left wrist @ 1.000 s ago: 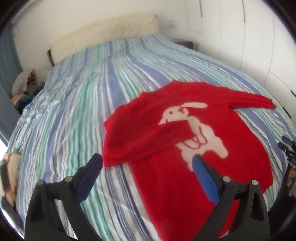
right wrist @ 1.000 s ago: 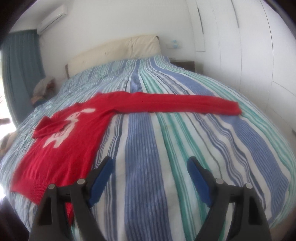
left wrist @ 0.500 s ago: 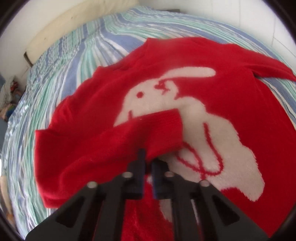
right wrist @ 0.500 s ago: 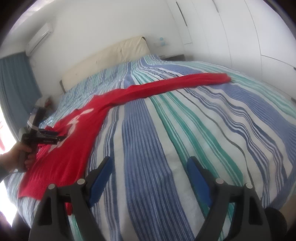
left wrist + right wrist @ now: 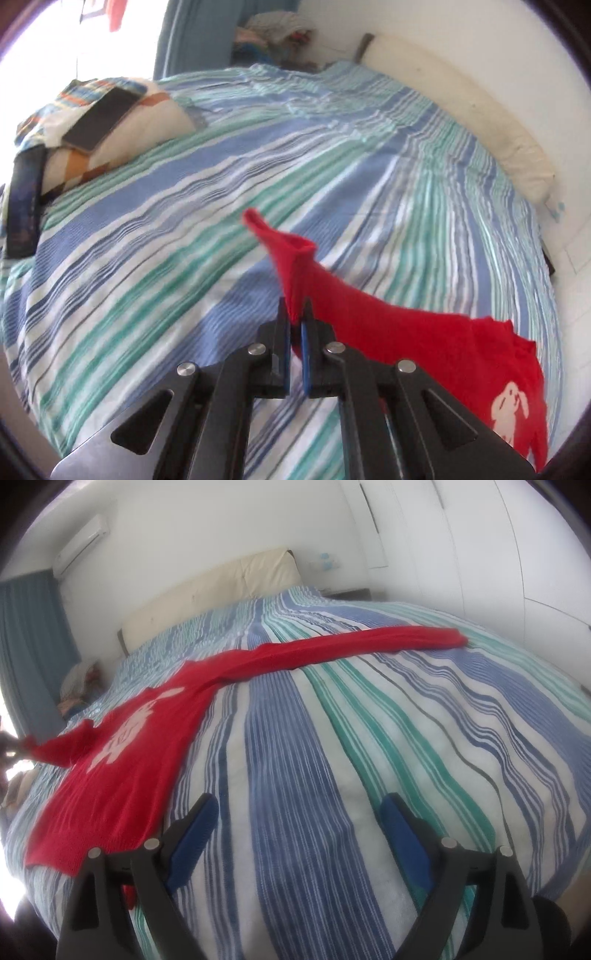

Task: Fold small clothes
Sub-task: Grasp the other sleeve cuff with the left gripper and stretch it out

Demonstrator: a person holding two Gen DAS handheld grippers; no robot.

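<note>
A red sweater with a white rabbit print lies on the striped bedspread. My left gripper is shut on the cuff end of its left sleeve and holds it lifted off the bed, pulled outward from the sweater's body. In the right wrist view that lifted sleeve shows at the far left. The other sleeve lies stretched out flat to the right. My right gripper is open and empty above the bare bedspread near the sweater's hem.
A patterned pillow with a phone on it lies at the bed's corner beside a dark strap. A cream headboard stands at the far end. White wardrobe doors stand to the right. A clothes pile sits by the curtain.
My left gripper closed on the folded-over sleeve, then lifted it and swung it outward away from the sweater's body. My right gripper stayed open and shifted its view slightly.
</note>
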